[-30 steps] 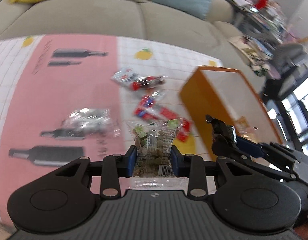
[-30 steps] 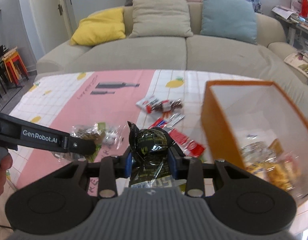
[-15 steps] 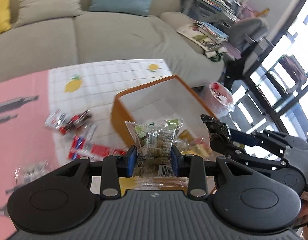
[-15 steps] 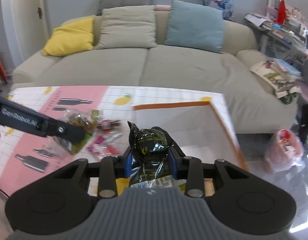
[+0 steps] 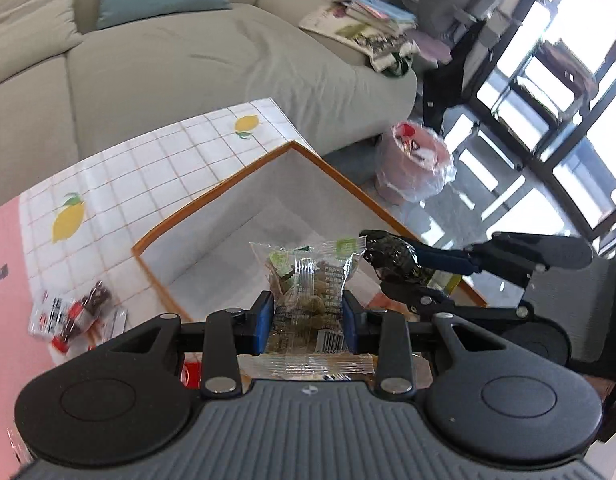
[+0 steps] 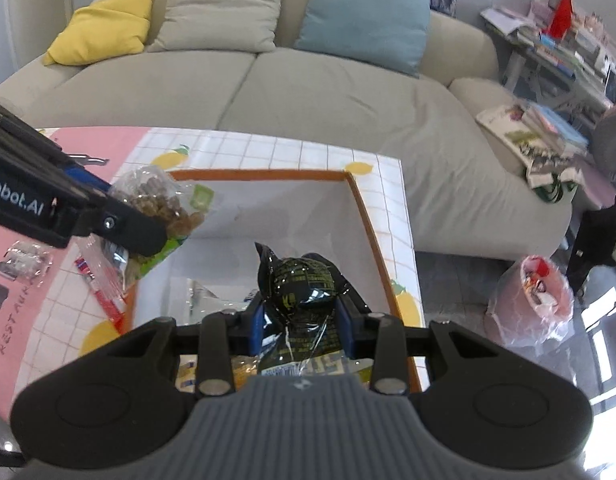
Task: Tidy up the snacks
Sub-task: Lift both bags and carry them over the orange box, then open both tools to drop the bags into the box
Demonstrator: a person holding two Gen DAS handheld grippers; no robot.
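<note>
My left gripper [image 5: 308, 326] is shut on a clear snack packet with green labels [image 5: 308, 280] and holds it above the orange box [image 5: 211, 196]. My right gripper [image 6: 297, 326] is shut on a shiny black snack packet [image 6: 299, 292] over the same box [image 6: 362, 216]. In the right wrist view the left gripper [image 6: 139, 236] and its clear packet [image 6: 159, 200] hang over the box's left wall. In the left wrist view the right gripper [image 5: 392, 276] holds the black packet [image 5: 392, 258] over the box's right side. Several snacks lie at the box's bottom [image 6: 211, 300].
Loose snacks lie on the pink and white tablecloth left of the box [image 5: 71, 312], among them red packets [image 6: 107, 300] and a clear one [image 6: 25, 260]. A beige sofa [image 6: 308, 92] runs behind the table. A pink bin [image 6: 542, 300] stands on the floor at right.
Both grippers have moved right from the loose snacks on the cloth to above the orange box, each keeping its packet.
</note>
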